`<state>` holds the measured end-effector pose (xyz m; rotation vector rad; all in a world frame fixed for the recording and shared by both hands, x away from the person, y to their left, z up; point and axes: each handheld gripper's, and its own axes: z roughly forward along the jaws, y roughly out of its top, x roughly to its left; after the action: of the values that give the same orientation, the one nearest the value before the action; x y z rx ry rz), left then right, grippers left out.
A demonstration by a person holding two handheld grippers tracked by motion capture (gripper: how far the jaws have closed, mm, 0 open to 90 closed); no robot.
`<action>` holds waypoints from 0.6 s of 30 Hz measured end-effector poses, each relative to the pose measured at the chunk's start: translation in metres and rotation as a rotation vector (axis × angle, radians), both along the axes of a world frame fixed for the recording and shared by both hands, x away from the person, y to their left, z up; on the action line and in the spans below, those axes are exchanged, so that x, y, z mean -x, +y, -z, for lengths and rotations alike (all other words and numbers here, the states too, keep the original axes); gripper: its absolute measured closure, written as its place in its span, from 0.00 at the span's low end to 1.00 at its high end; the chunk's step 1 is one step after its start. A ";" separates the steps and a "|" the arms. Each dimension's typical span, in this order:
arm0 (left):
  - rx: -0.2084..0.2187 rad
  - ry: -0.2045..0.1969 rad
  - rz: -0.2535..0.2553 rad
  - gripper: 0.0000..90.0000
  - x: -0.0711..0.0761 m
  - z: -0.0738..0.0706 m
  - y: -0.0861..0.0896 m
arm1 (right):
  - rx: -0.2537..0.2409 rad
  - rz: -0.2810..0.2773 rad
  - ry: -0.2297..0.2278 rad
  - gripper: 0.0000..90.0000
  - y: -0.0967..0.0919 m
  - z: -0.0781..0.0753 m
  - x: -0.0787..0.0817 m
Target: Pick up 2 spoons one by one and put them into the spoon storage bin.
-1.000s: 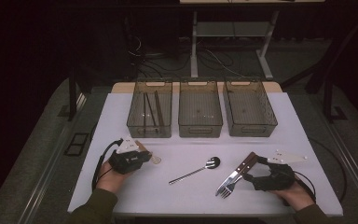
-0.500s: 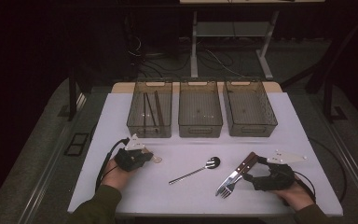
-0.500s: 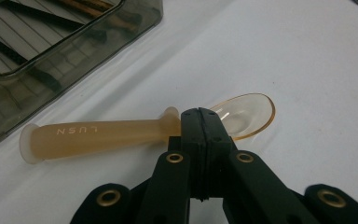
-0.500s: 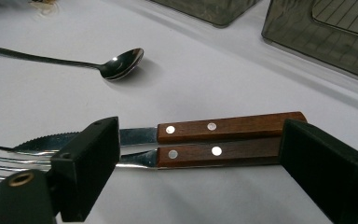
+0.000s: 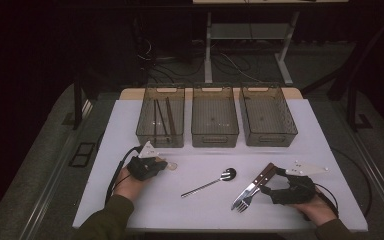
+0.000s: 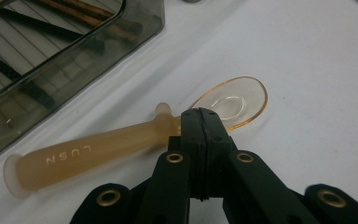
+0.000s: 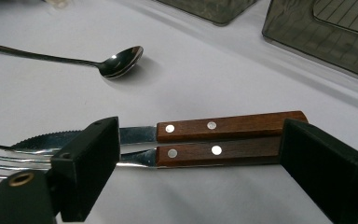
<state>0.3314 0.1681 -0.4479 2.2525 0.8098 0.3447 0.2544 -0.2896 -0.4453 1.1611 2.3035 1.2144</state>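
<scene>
Spoon [image 6: 135, 135], amber plastic, lies crosswise to your left gripper [image 6: 200, 122], jaws pinched shut on its neck, bowl beyond them, handle trailing toward the tray [image 6: 65, 51]; right gripper [image 7: 200, 168] jaws stand wide, straddling knife [image 7: 205, 126] and fork [image 7: 186, 156].

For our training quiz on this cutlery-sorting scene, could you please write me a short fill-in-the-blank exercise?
1. The left gripper is shut on the neck of the translucent plastic ____.
2. The open right gripper has its jaws on either side of a wooden-handled knife and ____.
3. The metal spoon lies on the table ____ the two grippers.
4. Chopsticks lie in the ____ bin.

Missing words: spoon; fork; between; left
</scene>
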 end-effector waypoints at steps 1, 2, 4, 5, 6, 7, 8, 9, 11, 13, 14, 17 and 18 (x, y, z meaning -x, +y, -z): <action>0.007 0.003 -0.005 0.99 -0.001 0.000 -0.001 | -0.001 0.001 0.001 0.14 0.000 0.000 0.000; 0.006 0.004 -0.003 0.99 -0.002 0.000 -0.001 | -0.001 0.003 0.001 0.14 0.000 0.000 0.000; 0.004 0.003 -0.005 0.99 -0.005 0.000 -0.003 | -0.001 0.003 0.002 0.14 0.000 0.000 0.000; 0.003 0.000 -0.004 0.99 -0.006 0.000 -0.004 | -0.001 0.003 0.002 0.14 0.000 0.000 0.000; 0.003 -0.001 -0.009 0.99 -0.007 0.000 -0.005 | 0.000 0.002 0.002 0.14 0.000 0.000 0.000; 0.007 -0.001 -0.013 0.99 -0.008 0.001 -0.006 | 0.001 0.001 0.002 0.14 0.000 0.000 0.000; 0.007 -0.001 -0.014 0.99 -0.009 0.001 -0.006 | 0.002 0.001 0.002 0.14 0.000 0.000 0.000; 0.013 -0.001 -0.018 0.99 -0.010 0.001 -0.007 | 0.002 0.002 0.002 0.14 0.000 0.000 0.000; 0.011 -0.002 -0.021 0.99 -0.013 0.001 -0.007 | 0.002 0.002 0.003 0.14 0.000 0.000 0.000; 0.005 -0.006 -0.022 0.99 -0.016 0.001 -0.009 | 0.003 0.002 0.004 0.14 0.000 0.000 0.000; 0.007 -0.007 -0.027 0.99 -0.017 0.001 -0.009 | 0.003 0.001 0.004 0.14 0.000 0.000 0.000; 0.008 -0.011 -0.034 0.99 -0.021 0.001 -0.011 | 0.004 0.001 0.004 0.14 0.000 0.000 0.000; 0.008 -0.014 -0.035 0.99 -0.023 0.002 -0.012 | 0.004 0.001 0.004 0.14 0.000 0.000 0.000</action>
<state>0.3545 0.1560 -0.4496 2.2279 0.8428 0.3725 0.2545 -0.2897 -0.4457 1.1640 2.3071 1.2077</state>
